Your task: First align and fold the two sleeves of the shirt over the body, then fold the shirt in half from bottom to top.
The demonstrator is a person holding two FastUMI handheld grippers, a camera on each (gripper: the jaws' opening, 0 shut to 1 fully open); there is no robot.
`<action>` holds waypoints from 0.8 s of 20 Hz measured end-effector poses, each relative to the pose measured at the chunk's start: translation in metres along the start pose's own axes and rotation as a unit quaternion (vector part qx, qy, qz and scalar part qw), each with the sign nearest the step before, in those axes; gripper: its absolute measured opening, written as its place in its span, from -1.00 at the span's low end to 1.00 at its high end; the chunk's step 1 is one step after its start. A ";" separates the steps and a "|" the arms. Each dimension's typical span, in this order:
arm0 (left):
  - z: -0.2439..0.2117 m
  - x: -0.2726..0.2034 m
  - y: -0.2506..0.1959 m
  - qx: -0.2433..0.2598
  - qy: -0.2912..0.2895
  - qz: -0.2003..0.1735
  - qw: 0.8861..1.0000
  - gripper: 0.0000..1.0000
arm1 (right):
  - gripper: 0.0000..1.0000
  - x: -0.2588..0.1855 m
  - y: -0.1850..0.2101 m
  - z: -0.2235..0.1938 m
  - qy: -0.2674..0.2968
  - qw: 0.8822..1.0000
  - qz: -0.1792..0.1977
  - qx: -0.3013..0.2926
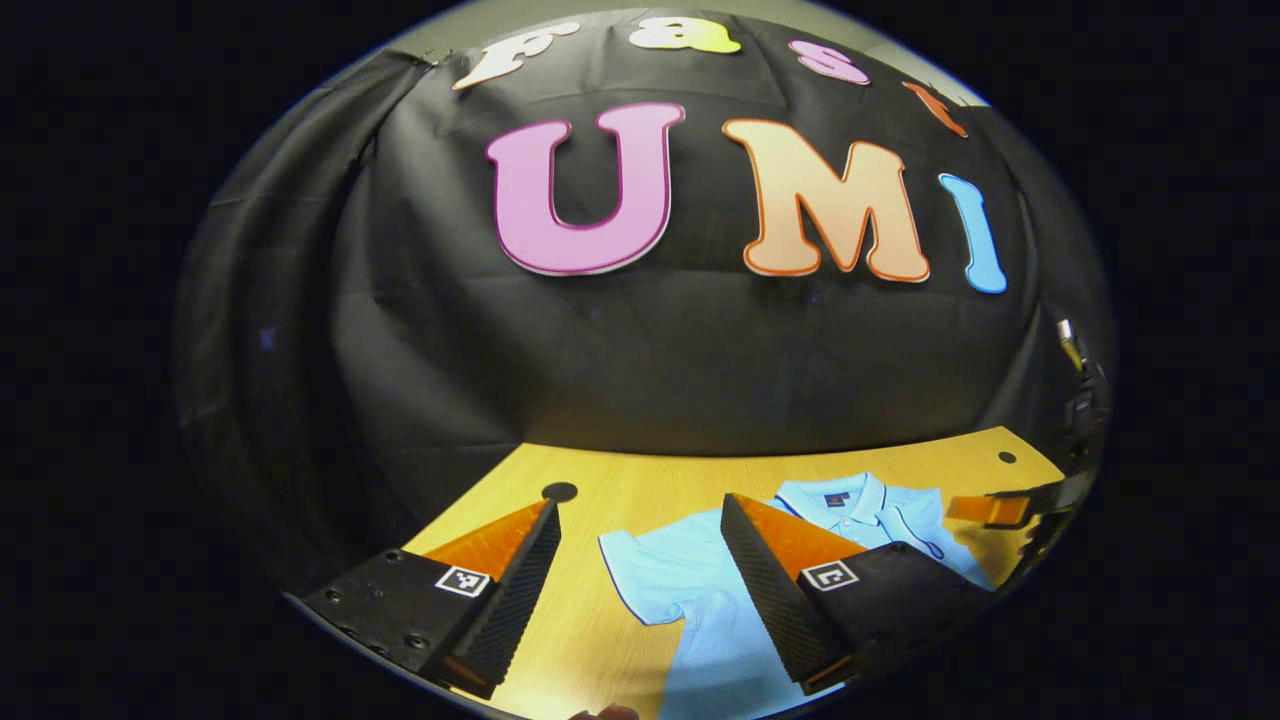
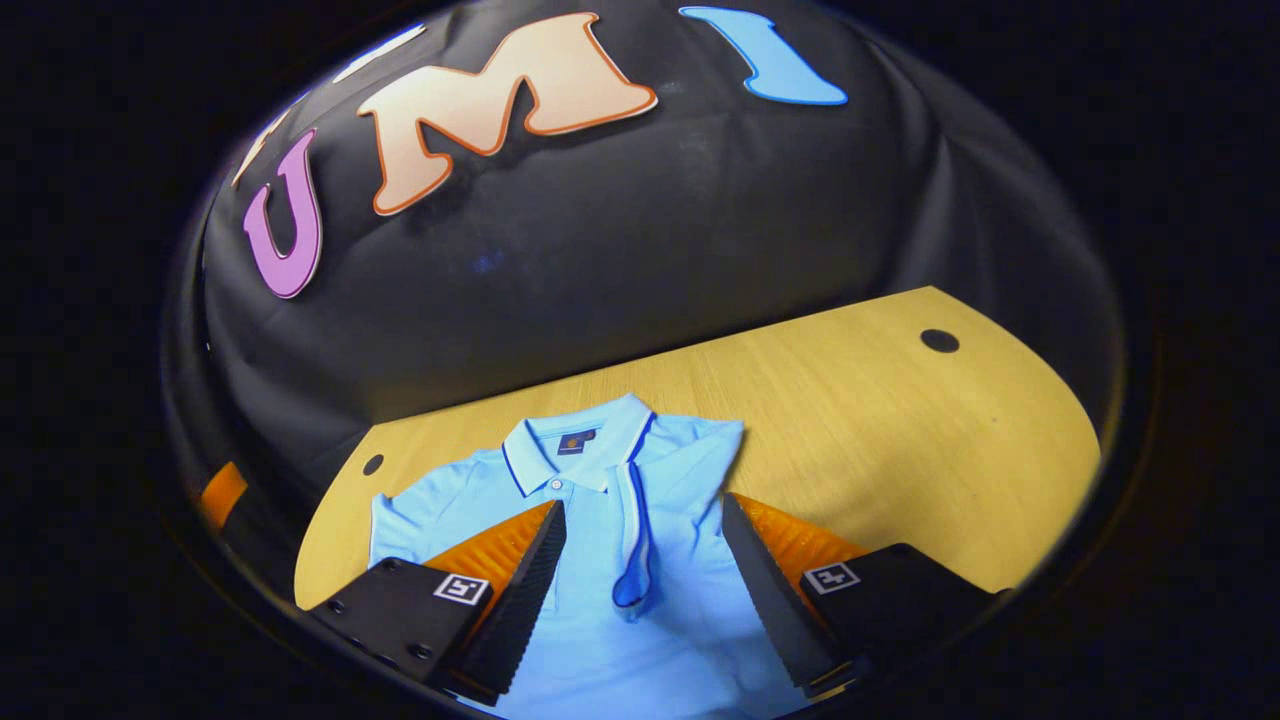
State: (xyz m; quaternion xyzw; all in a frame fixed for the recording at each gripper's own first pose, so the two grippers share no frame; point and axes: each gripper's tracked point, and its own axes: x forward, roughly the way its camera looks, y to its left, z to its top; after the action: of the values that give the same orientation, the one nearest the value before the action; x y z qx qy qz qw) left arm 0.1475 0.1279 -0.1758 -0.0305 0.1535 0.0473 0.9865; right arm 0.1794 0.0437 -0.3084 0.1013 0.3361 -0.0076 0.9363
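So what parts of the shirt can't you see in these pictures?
- Bottom hem of the shirt: cut off by the lower edge in both views.
- Part of the shirt's body: behind the right claw in the right gripper view, behind the left claw in the left gripper view.
- Collar label: too small to read.
- Folded sleeve: how far it is tucked, unclear.

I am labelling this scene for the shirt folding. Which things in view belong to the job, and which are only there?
For the job:
- shirt, with one sleeve already folded over the body and the other sleeve still spread out
- left hand-held gripper, open
- right hand-held gripper, open

Only there:
- table
- table holes
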 end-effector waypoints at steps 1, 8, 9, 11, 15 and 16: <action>-0.010 0.009 0.000 -0.009 0.014 -0.003 1.000 0.94 | 0.96 -0.007 -0.011 0.000 -0.003 1.000 -0.009 -0.013; -0.081 0.067 0.001 -0.032 0.106 -0.008 0.994 0.97 | 0.96 -0.045 -0.076 -0.028 0.019 0.997 -0.061 -0.033; -0.092 0.074 0.003 -0.026 0.118 -0.002 0.993 0.97 | 0.97 -0.049 -0.082 -0.034 0.024 0.997 -0.066 -0.032; -0.106 0.085 0.006 -0.025 0.139 0.004 0.990 0.97 | 0.96 -0.057 -0.093 -0.041 0.027 0.996 -0.076 -0.036; -0.134 0.099 0.010 -0.030 0.184 0.008 0.982 0.97 | 0.87 -0.069 -0.097 -0.048 0.033 0.995 -0.080 -0.047; -0.140 0.099 0.009 -0.033 0.197 0.008 0.980 0.98 | 0.96 -0.071 -0.095 -0.048 0.033 0.995 -0.078 -0.049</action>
State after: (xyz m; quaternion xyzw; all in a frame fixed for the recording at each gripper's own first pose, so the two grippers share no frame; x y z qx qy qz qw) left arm 0.1988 0.1351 -0.3399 -0.0701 0.3434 0.0531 0.9351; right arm 0.0865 -0.0439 -0.3180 0.0290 0.3737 -0.0610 0.9251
